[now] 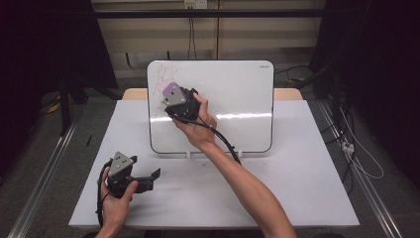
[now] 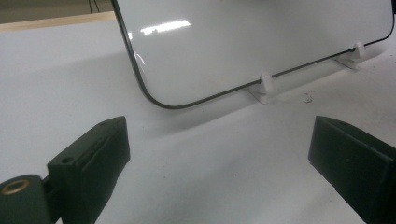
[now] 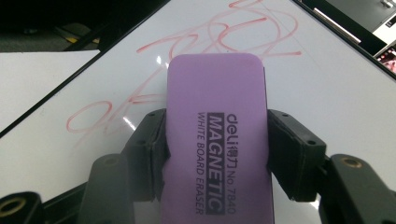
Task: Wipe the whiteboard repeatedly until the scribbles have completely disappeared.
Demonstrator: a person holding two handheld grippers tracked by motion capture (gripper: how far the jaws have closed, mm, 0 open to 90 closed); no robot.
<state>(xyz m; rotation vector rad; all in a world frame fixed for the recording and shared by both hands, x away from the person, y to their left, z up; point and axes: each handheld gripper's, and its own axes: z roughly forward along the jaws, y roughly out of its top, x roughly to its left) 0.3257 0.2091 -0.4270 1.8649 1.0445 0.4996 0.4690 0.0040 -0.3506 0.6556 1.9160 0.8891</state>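
**Purple eraser clamped, up against the scribbles**

L side first: left gripper (image 1: 148, 179) sits low on the white surface (image 1: 297, 188), fingers (image 2: 100, 154) spread wide w/ nothing between them, aimed at the bottom edge of the white glossy whiteboard (image 1: 237, 94) and its small white clip feet (image 2: 264, 86).

Moving R: right gripper (image 3: 215, 149) holds the purple rectangular magnetic whiteboard eraser (image 3: 215, 135), fingers (image 3: 292, 151) pinching its two long sides approx mid-length. Eraser is at the board's upper-left corner, over the red marker scribbles (image 3: 140, 100).

Handling, as a guess: light, stiff plastic shell w/ soft felt under, smooth sides so it may slip if pressed hard. Side grip at mid-length looks right. Board only rests on its feet – probably tips or slides if pushed too hard.
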